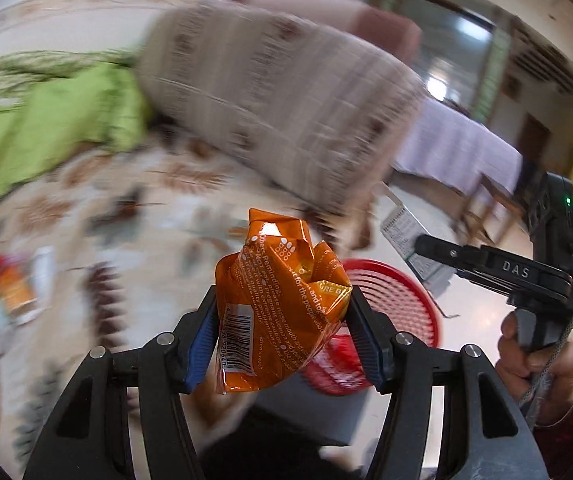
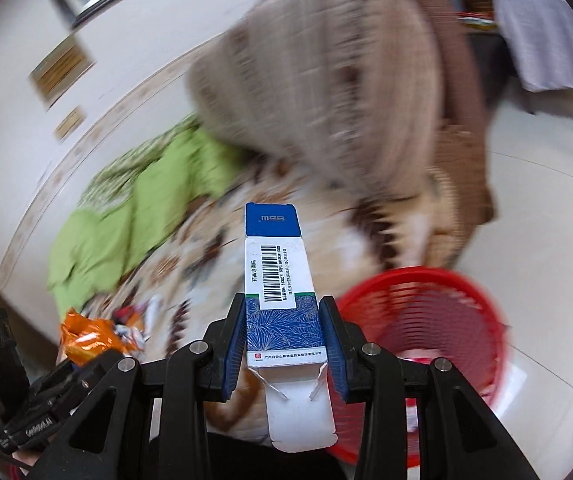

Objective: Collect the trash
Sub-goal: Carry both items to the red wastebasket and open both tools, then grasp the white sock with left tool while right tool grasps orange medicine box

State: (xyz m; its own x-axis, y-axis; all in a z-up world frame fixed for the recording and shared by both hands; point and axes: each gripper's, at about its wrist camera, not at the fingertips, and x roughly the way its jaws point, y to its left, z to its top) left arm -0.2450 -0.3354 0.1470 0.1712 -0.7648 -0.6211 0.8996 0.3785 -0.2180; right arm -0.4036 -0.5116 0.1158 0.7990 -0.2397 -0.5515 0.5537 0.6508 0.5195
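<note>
Left tongs point(image 1: 282, 320) clench an orange wrapper point(image 1: 282, 300); right tongs point(image 2: 282, 344) clench a blue carton point(image 2: 278, 280). Red basket point(image 2: 426, 340) near right; neither deposited; litter point(image 1: 10, 296) remains far left.

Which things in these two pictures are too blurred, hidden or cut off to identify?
- Left wrist view: litter on the bedspread, motion-blurred.
- Both views: basket contents, blurred; in the left view the wrapper covers part.
- Right wrist view: left gripper jaws, cut off behind right gripper.

wrapper point(image 1: 282, 308) between left jaws | basket point(image 1: 398, 300) just behind-right of them | carton point(image 2: 278, 288) between right jaws | basket point(image 2: 426, 320) right of them
</note>
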